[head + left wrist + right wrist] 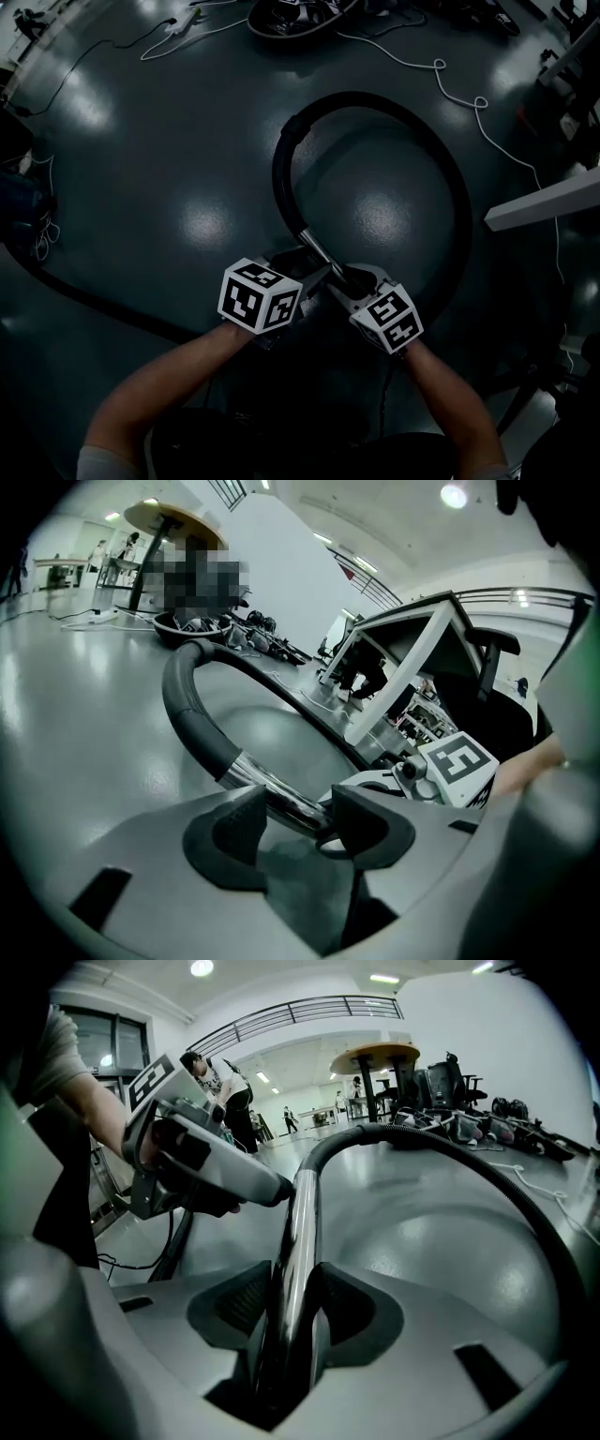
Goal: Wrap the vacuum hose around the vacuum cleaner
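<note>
With right gripper point(286, 1302) clamped on chrome tube point(300, 1222), close spread left gripper point(300, 813) on it before leading hose point(461, 211) round.

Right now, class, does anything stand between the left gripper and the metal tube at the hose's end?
Nothing visible does. The metal tube runs between the jaws of the left gripper, which stand apart around it. The right gripper is clamped on the same tube, and the hose loops away across the floor.
</note>
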`<state>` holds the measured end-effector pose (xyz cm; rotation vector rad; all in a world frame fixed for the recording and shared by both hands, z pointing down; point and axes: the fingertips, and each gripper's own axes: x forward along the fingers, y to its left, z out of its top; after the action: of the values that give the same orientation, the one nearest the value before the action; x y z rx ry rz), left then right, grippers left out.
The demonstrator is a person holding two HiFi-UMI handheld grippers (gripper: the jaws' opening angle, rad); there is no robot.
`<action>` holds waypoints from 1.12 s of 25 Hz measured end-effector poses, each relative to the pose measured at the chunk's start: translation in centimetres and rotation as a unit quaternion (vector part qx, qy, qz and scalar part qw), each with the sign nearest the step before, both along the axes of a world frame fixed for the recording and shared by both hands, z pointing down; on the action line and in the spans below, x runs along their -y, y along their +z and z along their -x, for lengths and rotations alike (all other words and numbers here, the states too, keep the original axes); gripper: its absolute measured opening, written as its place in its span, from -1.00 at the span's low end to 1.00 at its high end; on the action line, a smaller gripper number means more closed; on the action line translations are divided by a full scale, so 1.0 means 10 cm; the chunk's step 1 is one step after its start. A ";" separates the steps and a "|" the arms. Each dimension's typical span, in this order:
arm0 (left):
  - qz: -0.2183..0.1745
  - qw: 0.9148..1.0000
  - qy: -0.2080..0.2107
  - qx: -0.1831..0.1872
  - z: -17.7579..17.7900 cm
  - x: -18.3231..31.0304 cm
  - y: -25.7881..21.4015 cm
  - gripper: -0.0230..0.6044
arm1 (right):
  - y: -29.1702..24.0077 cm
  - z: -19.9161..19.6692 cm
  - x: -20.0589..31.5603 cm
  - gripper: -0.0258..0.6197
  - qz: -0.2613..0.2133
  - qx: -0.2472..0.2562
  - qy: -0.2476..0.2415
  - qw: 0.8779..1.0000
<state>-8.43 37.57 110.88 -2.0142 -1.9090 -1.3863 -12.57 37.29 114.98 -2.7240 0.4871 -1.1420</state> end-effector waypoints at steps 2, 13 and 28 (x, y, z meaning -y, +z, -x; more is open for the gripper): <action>0.010 1.000 -0.013 0.001 -0.03 0.01 -0.12 -0.27 | -0.11 -0.03 0.01 -0.40 0.006 -0.012 -0.002 1.000; 0.052 0.996 -0.076 -0.006 -0.37 0.10 -0.71 -0.13 | -0.89 -0.36 0.04 -0.41 0.007 -0.105 0.000 0.994; 0.167 0.970 -0.149 -0.099 -0.77 -0.06 -2.01 -0.46 | -2.11 -0.56 0.54 -0.43 0.014 -0.200 -0.050 0.978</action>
<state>-0.69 38.12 90.80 -2.5716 -1.9178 -0.9004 -6.97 31.93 93.87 -2.9910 0.6669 -0.6160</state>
